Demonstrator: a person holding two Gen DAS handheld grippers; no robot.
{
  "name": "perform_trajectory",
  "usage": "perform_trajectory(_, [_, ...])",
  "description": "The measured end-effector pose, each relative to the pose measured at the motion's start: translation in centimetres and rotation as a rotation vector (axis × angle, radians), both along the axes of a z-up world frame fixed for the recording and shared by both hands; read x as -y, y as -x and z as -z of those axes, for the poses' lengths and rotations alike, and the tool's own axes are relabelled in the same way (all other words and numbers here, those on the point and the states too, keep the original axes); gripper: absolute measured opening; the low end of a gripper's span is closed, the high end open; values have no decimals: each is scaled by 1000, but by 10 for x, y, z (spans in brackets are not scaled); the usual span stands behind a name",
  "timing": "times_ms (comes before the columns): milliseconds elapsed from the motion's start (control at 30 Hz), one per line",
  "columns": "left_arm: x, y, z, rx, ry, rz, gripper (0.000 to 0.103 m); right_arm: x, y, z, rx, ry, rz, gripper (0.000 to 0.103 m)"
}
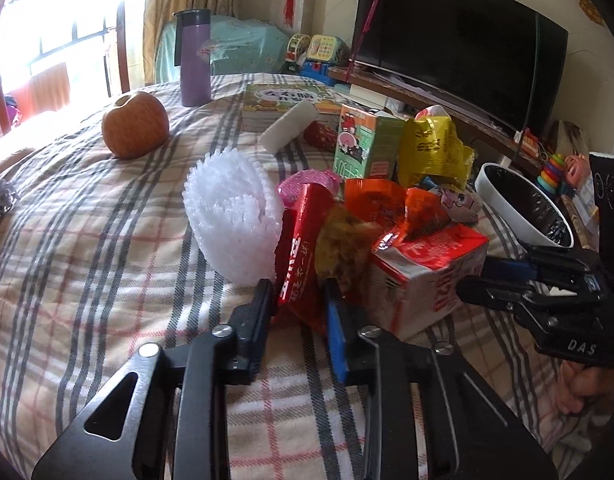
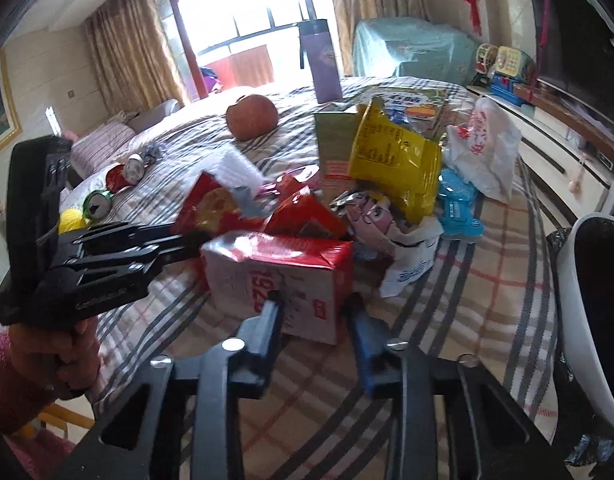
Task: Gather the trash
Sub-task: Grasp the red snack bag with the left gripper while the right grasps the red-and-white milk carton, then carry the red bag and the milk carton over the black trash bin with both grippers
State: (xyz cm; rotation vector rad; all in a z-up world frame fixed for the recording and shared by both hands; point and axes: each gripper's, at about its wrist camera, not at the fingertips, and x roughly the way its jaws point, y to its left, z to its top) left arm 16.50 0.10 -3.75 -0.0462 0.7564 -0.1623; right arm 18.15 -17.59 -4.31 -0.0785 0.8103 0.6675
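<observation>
A heap of trash lies on the plaid tablecloth (image 1: 87, 240): a red and white carton (image 1: 427, 276), a red snack wrapper (image 1: 303, 256), a yellow bag (image 1: 431, 152), a green carton (image 1: 363, 144) and white foam netting (image 1: 231, 216). My left gripper (image 1: 299, 296) has its jaws around the red wrapper's lower end. My right gripper (image 2: 315, 312) is open, its fingers on either side of the red and white carton (image 2: 283, 276). It also shows in the left wrist view (image 1: 479, 280), at the carton's right side. The left gripper shows in the right wrist view (image 2: 187, 244).
A white bin with a black liner (image 1: 523, 208) stands at the right table edge, also in the right wrist view (image 2: 587, 320). An apple (image 1: 135, 124), a purple flask (image 1: 195, 60), a book (image 1: 287, 100) and a white plastic bag (image 2: 487, 148) lie further back. Cans (image 2: 123, 176) lie at the left.
</observation>
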Motion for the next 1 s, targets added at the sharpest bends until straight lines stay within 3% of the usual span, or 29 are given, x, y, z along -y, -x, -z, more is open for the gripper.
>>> perform_trajectory(100, [-5,4,-2,0,23,-1,17,-2,13,1,-4,1,-35,21])
perform_trajectory(233, [-13,14,-4,8,37,-8,14,6,18,1,-17,-41,-43,27])
perform_trajectory(333, [-17,22,-4,13,33,-12,13,5,9,0,-8,-30,-41,63])
perform_trajectory(400, [-19,25,-5,13,31,-15,13,2,0,-2,3,-37,-57,69])
perform_trajectory(600, [-18,32,-7,17,36,-17,12,-19,-17,-3,-13,-20,-151,68])
perform_trajectory(633, [-16,33,-8,21,34,-15,12,-21,-16,-2,-19,-20,-162,62])
perform_trajectory(667, [-15,34,-10,25,30,-13,11,-22,-14,-1,-16,-14,-162,45])
perform_trajectory(800, [-7,36,-16,39,25,6,10,-14,2,1,6,-5,-114,38])
perform_trajectory(1000, [15,36,-21,47,27,58,9,32,23,-5,22,-45,64,34])
